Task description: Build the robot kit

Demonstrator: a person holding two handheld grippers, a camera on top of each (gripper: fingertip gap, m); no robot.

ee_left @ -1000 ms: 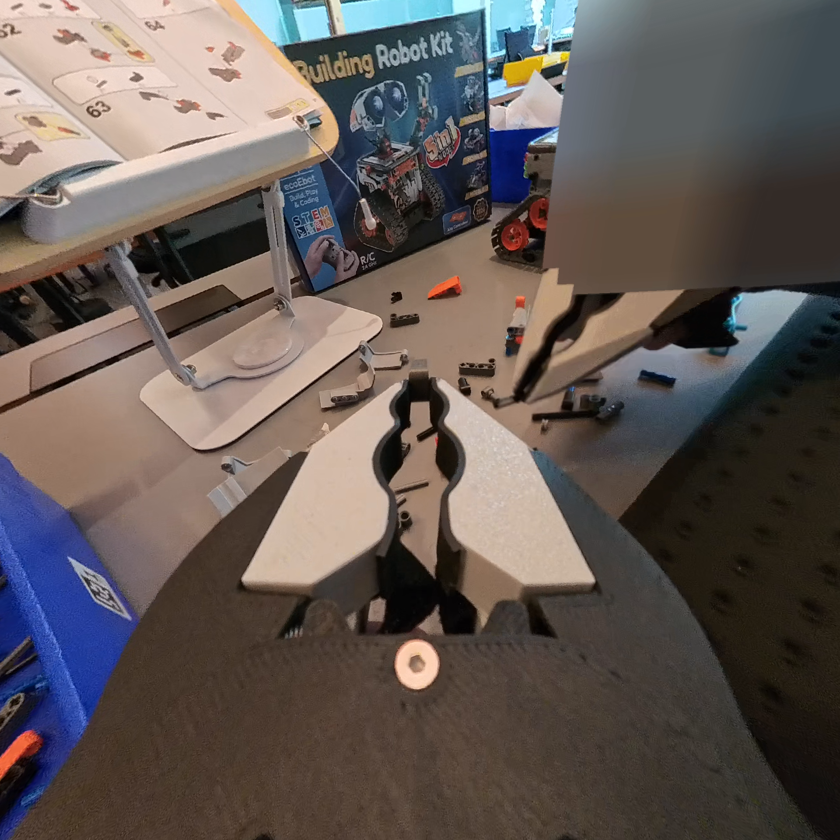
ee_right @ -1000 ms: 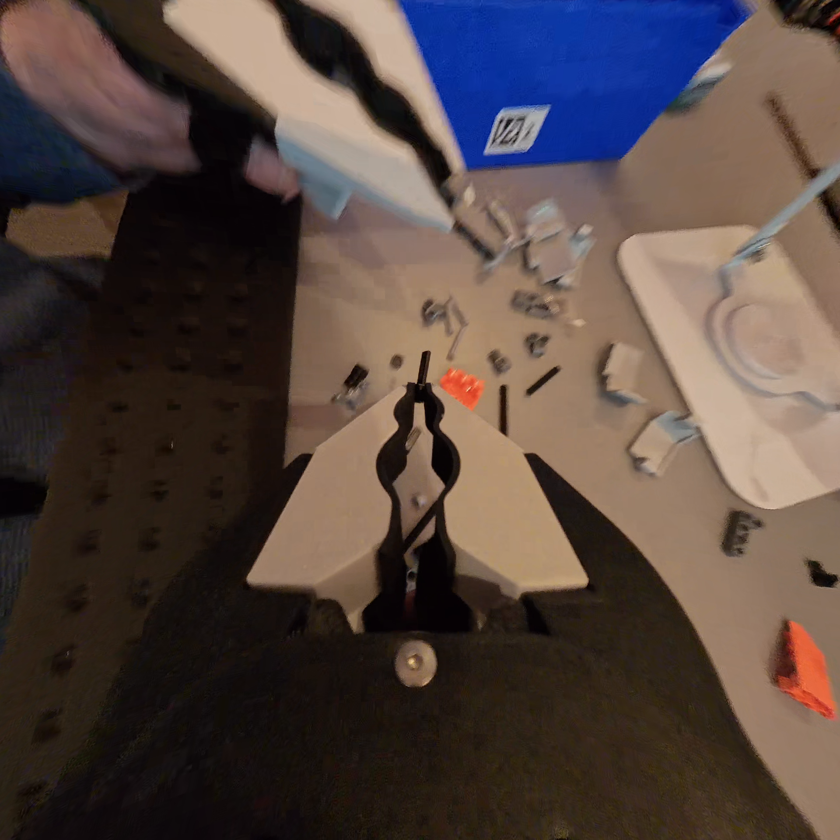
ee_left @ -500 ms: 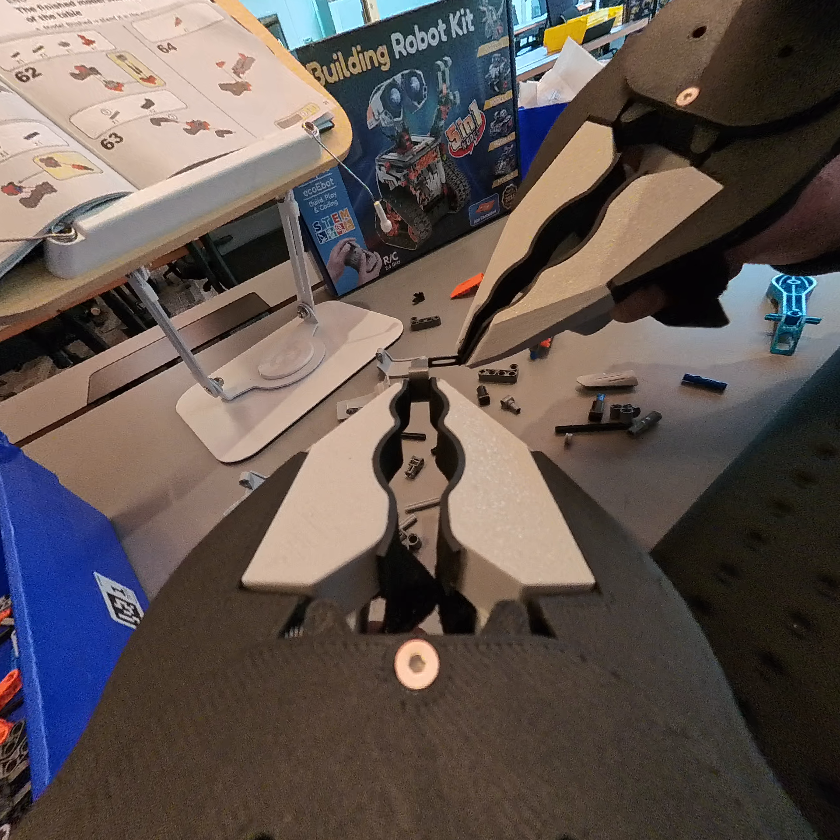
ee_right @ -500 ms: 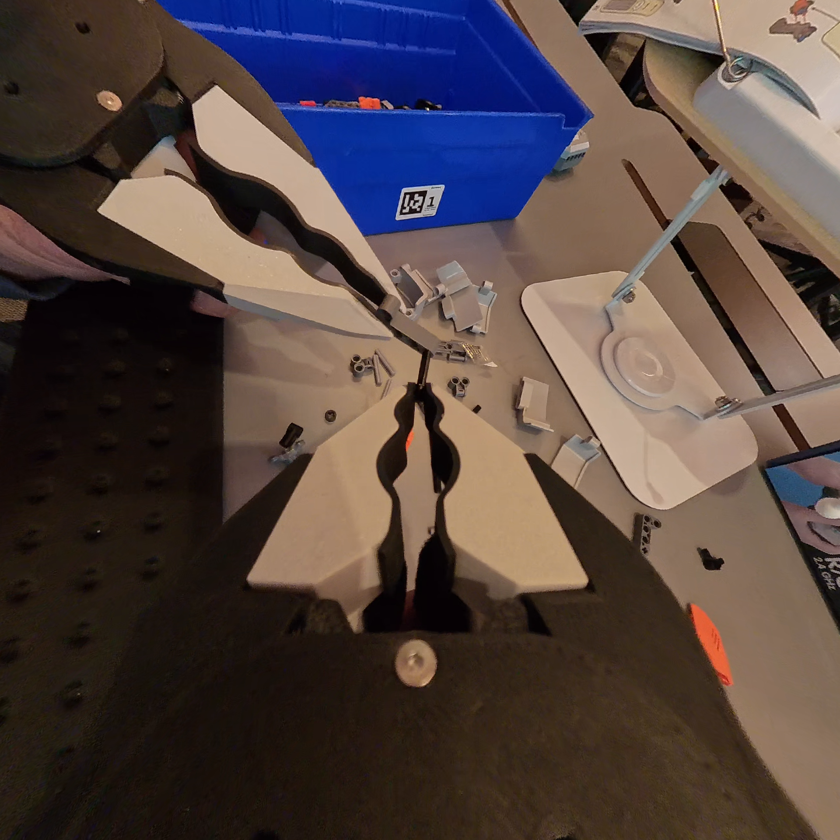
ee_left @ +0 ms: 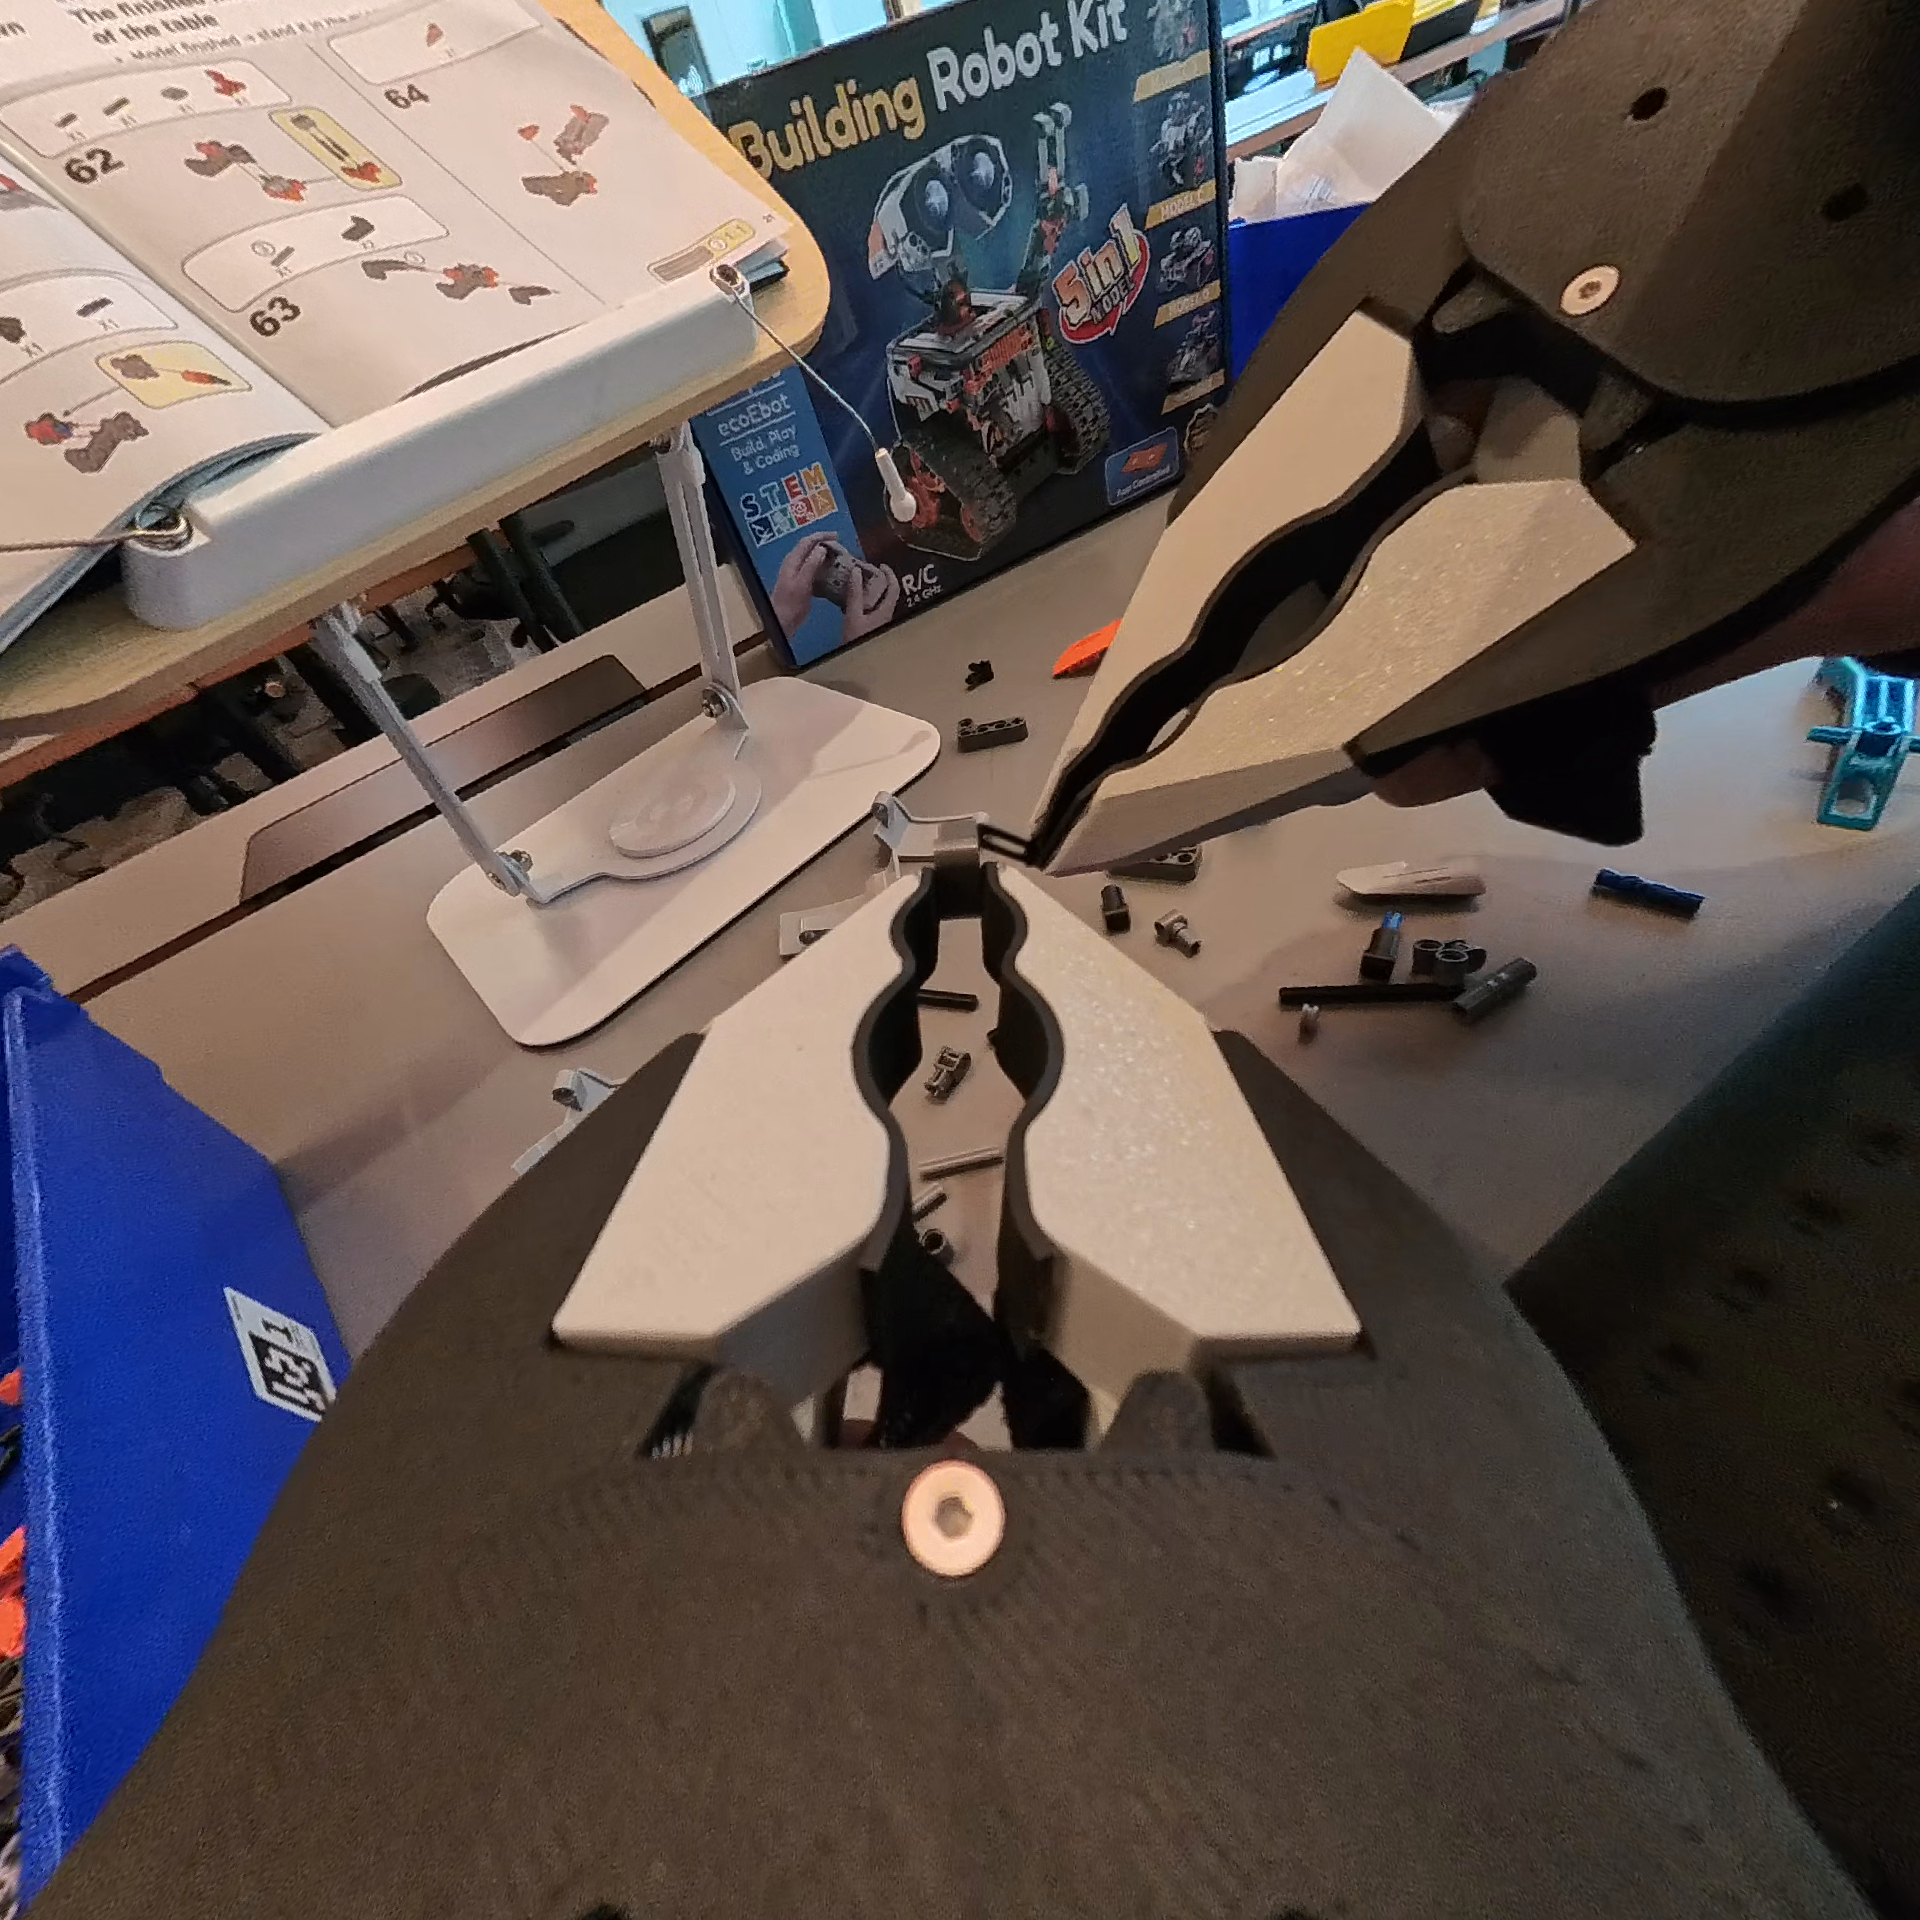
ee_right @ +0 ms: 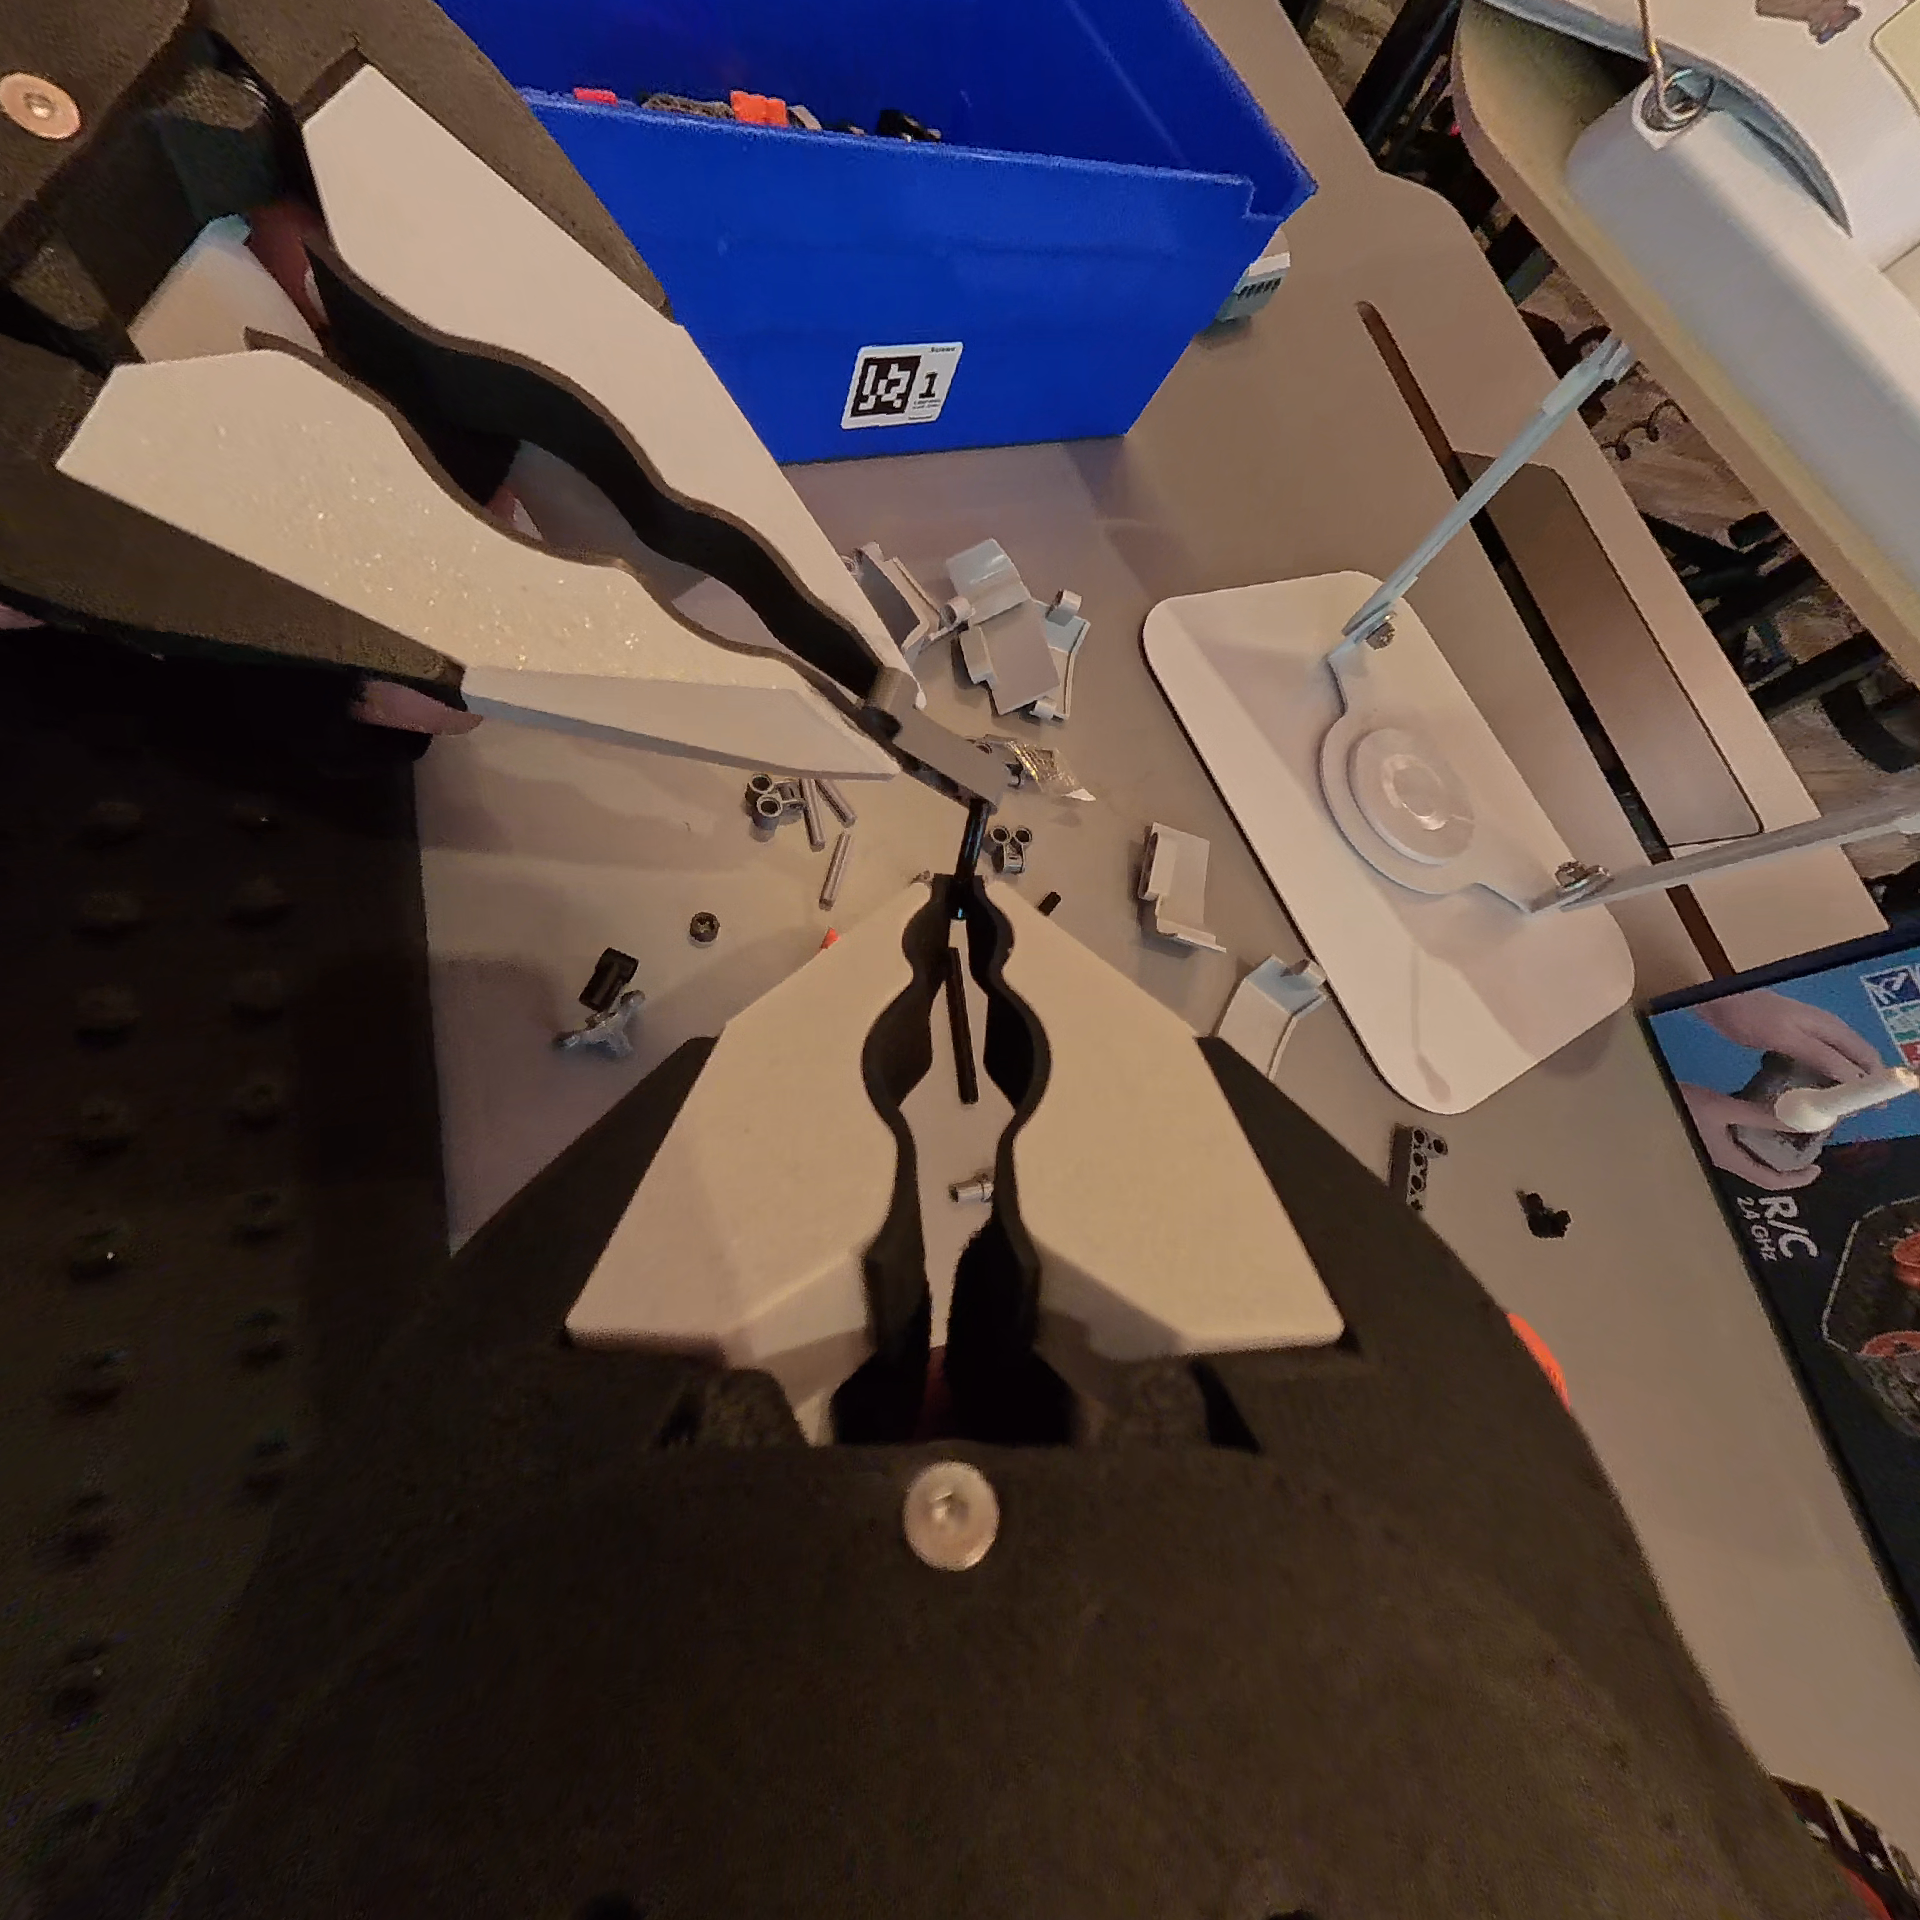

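Left gripper [ee_left: 958, 883] clamps a grey piece [ee_right: 951, 764]; right gripper [ee_right: 961, 904] pinches a black pin [ee_right: 975, 831] touching it, near the blue bin [ee_right: 935, 260]. Best kept square.

surface: grey table [ee_left: 312, 1039] | on it: blue bin [ee_right: 935, 260], white stand base [ee_right: 1403, 831], scattered small parts [ee_right: 997, 644], kit box [ee_left: 966, 312]

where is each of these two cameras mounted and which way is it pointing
Left wrist view: on the left gripper, looking forward over the table toward the book stand; right gripper enters from the right.
Right wrist view: on the right gripper, looking down toward the blue bin; left gripper enters from the left.
Both show the grey piece meeting the black pin.
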